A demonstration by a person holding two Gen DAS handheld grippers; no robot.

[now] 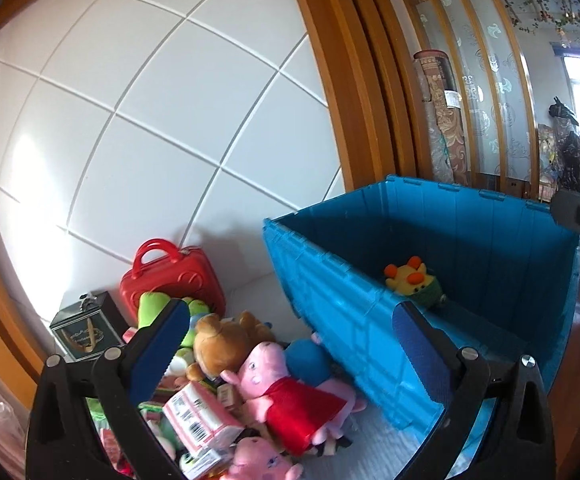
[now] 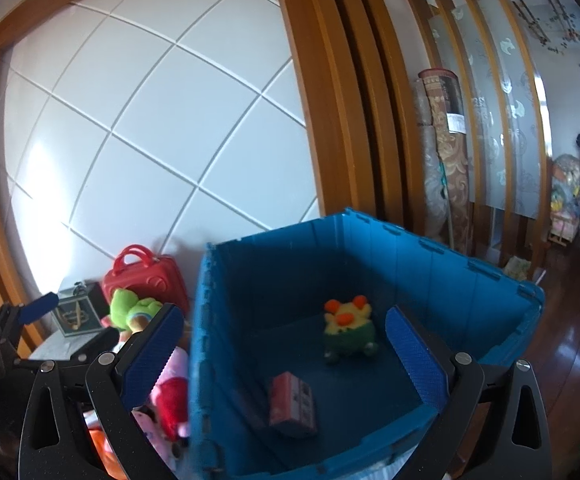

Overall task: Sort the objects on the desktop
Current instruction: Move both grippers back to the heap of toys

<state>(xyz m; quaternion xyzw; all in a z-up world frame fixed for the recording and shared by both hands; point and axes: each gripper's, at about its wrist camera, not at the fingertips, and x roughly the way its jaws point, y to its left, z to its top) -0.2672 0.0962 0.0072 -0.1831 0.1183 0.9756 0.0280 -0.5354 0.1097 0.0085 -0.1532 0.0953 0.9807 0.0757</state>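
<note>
A blue plastic crate (image 1: 369, 312) (image 2: 218, 340) stands on the table. Inside it lie a yellow plush chick (image 2: 347, 330) (image 1: 411, 282) and a pink box (image 2: 291, 404). Left of the crate is a heap of toys: a pink pig plush in a red dress (image 1: 286, 392), a brown bear plush (image 1: 226, 338), a green frog plush (image 1: 152, 308) (image 2: 128, 310) and a pink-and-white carton (image 1: 200, 416). My left gripper (image 1: 293, 344) hovers open over the heap, holding nothing. My right gripper (image 2: 286, 344) hangs open above the crate, also holding nothing.
A red toy suitcase (image 1: 170, 276) (image 2: 142, 276) and a dark gift box (image 1: 86, 328) stand at the back against the white tiled wall (image 1: 150, 120). A wooden door frame (image 1: 349, 80) and rolled carpets (image 1: 441, 120) rise behind the crate. Wooden floor (image 2: 569, 340) lies to the right.
</note>
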